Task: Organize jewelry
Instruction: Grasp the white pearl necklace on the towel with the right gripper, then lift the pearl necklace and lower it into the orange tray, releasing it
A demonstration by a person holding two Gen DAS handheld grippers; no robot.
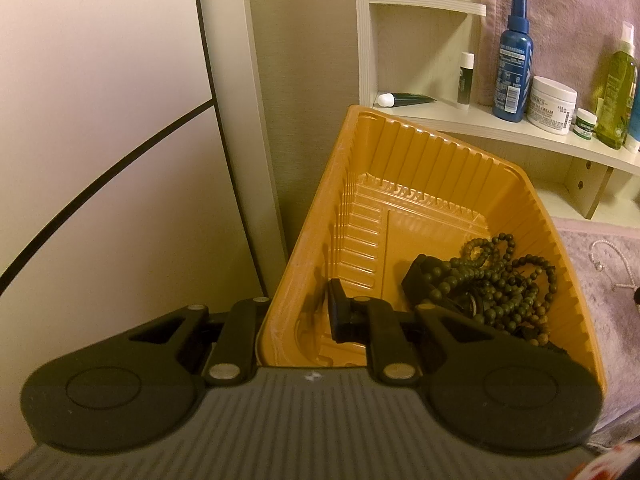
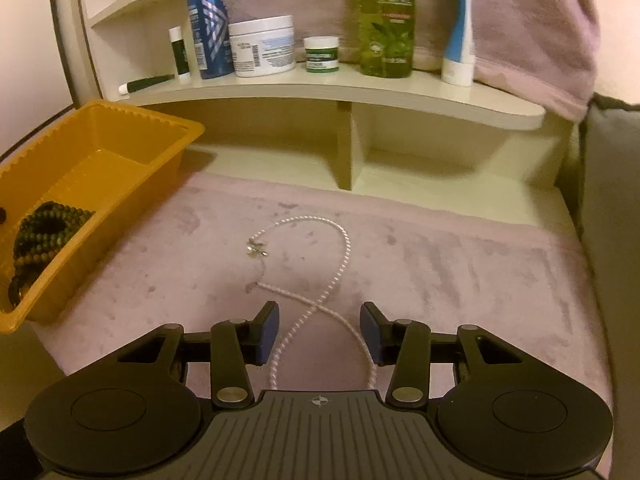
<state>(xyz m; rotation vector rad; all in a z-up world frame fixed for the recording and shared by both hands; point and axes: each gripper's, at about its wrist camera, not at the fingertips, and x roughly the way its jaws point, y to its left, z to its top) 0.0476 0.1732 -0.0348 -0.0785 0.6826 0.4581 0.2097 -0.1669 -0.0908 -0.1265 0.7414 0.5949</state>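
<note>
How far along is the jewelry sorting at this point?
Done: the dark green bead strands lie in the ribbed orange plastic tray. In hand: the left claw grips the tray's near wall; the open right claw straddles the white pearl necklace. Left: that necklace, on the pink cloth, goes in the tray.

Orange ribbed plastic tray (image 2: 120,148) sits at left edge of pink cloth, tilted in left wrist view. Dark green bead strands (image 1: 508,280) piled in its near-right corner. White pearl necklace (image 2: 320,276) lies on cloth right of tray, looped w/ strands crossing, clasp end at left.
</note>
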